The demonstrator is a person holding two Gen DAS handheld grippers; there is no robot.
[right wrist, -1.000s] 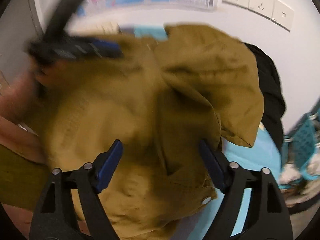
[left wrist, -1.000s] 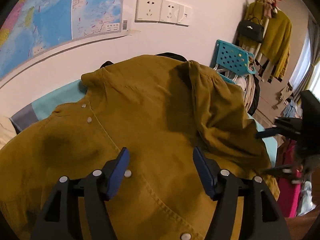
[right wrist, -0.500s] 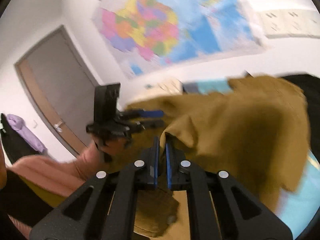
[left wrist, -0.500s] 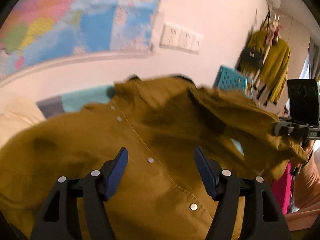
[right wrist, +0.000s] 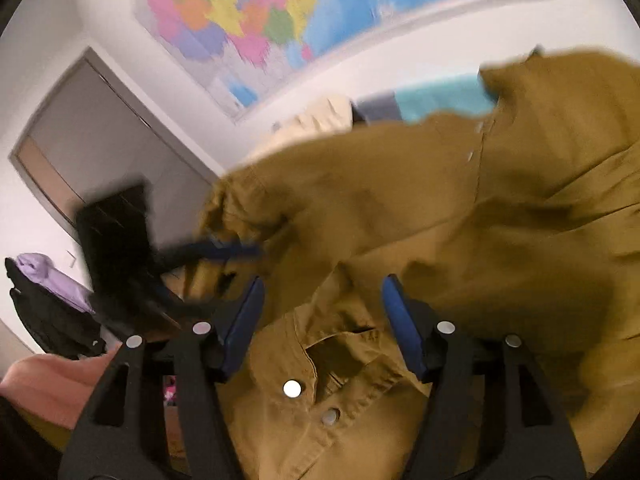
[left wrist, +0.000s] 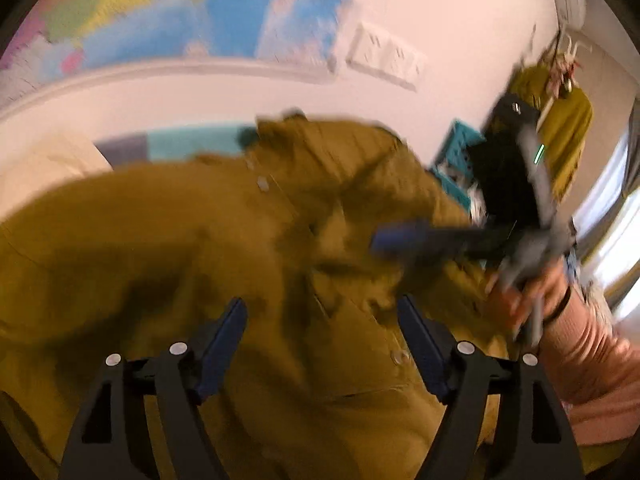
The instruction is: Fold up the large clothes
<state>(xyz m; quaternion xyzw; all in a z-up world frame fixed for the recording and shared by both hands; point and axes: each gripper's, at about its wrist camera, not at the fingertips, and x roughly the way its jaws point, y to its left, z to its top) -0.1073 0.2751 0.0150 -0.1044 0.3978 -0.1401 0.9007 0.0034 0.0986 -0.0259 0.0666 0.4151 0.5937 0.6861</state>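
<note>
A large mustard button-up shirt [left wrist: 160,240] lies spread over the bed, its collar toward the wall. My left gripper [left wrist: 320,332] hovers over the shirt's front; its jaws are opening and the cloth lies below them, not pinched. My right gripper [right wrist: 322,316] stands over the button placket [right wrist: 292,389] and a folded-in flap; its jaws are opening too, and the pads hold no cloth. In the left wrist view the right gripper [left wrist: 390,252] shows blurred over the shirt's right side, held by a hand in a pink sleeve [left wrist: 592,360]. In the right wrist view the left gripper [right wrist: 236,264] is blurred at the shirt's left end.
A teal sheet [left wrist: 192,144] and a cream pillow [left wrist: 48,168] lie behind the shirt by the wall with the map [right wrist: 260,12] and sockets [left wrist: 384,60]. A teal crate [left wrist: 456,156] and hanging clothes [left wrist: 568,128] stand right. A door [right wrist: 100,140] and dark clothes [right wrist: 44,300] are left.
The right gripper, shut on a fold of the shirt half a second ago, has opened and let it go over the front. The left gripper's jaws stand a little wider, and both views have shifted.
</note>
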